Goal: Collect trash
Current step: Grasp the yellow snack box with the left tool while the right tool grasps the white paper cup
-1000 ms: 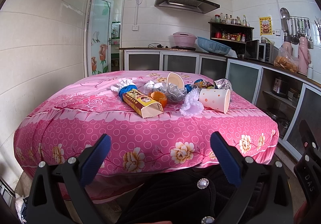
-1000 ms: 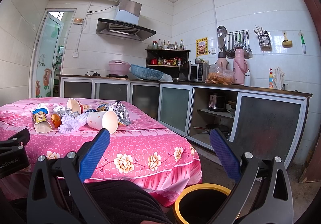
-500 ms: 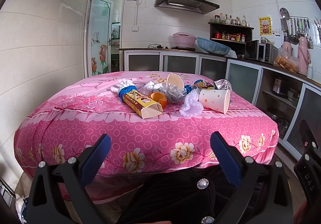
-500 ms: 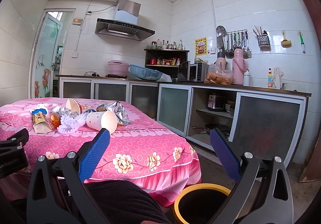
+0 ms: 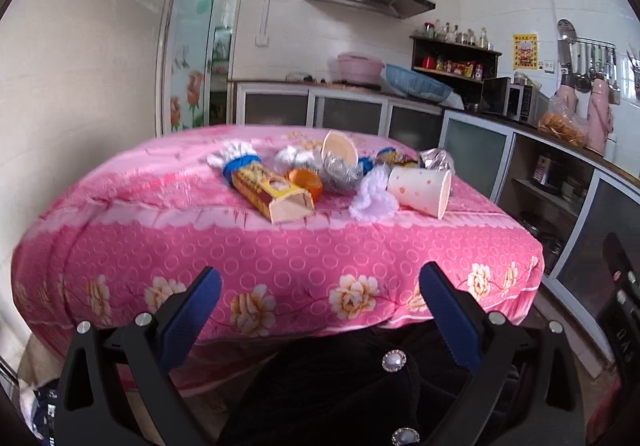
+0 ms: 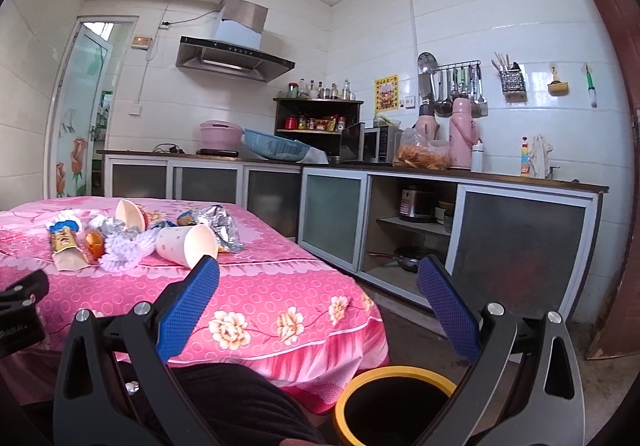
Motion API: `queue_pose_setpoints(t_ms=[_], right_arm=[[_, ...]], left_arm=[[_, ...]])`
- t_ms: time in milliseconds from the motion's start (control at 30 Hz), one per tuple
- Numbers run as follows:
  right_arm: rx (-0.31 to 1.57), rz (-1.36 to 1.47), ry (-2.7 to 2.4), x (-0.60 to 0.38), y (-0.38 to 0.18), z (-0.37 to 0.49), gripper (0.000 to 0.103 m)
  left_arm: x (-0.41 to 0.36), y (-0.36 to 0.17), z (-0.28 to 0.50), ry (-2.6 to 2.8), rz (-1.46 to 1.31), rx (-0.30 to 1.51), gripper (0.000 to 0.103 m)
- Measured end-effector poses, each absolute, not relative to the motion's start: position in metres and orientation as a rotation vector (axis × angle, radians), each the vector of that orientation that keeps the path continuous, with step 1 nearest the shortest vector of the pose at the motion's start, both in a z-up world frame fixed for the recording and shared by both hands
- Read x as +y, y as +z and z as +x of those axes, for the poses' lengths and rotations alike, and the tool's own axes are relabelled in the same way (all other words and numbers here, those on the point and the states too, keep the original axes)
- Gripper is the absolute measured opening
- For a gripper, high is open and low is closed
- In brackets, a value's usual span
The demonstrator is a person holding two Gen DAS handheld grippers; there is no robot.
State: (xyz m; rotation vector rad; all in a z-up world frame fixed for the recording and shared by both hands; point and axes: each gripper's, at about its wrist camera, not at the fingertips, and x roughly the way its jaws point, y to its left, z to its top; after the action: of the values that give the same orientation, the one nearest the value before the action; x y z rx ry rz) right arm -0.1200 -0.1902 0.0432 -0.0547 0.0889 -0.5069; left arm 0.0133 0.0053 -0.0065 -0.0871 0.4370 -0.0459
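- Left gripper [image 5: 320,288] is sitting released at the bottom of the left wrist view, jaws wide apart and grasping nothing, while the trash is lying mid-frame on the pink tablecloth [image 5: 280,254]: a yellow snack box [image 5: 272,192], a tipped paper cup [image 5: 420,192], crumpled foil [image 5: 340,170].
- Right gripper [image 6: 318,280] is also hanging released at the bottom of the right wrist view, with the same paper cup [image 6: 186,244] at left and a yellow-rimmed bin [image 6: 394,402] at bottom centre.
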Motion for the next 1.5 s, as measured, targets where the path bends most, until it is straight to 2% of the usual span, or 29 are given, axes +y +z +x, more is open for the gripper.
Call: queue_pose_setpoints(t_ms=[267,467,567,767,1000,1500], right_arm=[[0.194,-0.043,-0.432,-0.231,0.069,-0.075,0.095],[0.505,0.068,-0.062,-0.263,0.078,0.012,0.095],[0.593,0.133,0.103,-0.267,0.075,0.043,0.095],[0.668,0.182,0.295,-0.255,0.071,0.093,0.095],[0.718,0.219,0.358,-0.249,0.066,0.125,0.095],[0.842,0.266,0.442,-0.224,0.042,0.176,0.095]], left_arm=[[0.017,-0.018,0.039,-0.159,-0.192,0.511,0.096],[0.034,-0.003,0.068,-0.091,-0.186,0.479,0.096],[0.044,0.006,0.088,-0.018,-0.114,0.495,0.096],[0.059,0.012,0.136,0.078,-0.044,0.622,0.096],[0.051,0.011,0.162,0.083,0.078,0.676,0.096],[0.044,-0.011,0.211,0.08,0.099,0.81,0.096]])
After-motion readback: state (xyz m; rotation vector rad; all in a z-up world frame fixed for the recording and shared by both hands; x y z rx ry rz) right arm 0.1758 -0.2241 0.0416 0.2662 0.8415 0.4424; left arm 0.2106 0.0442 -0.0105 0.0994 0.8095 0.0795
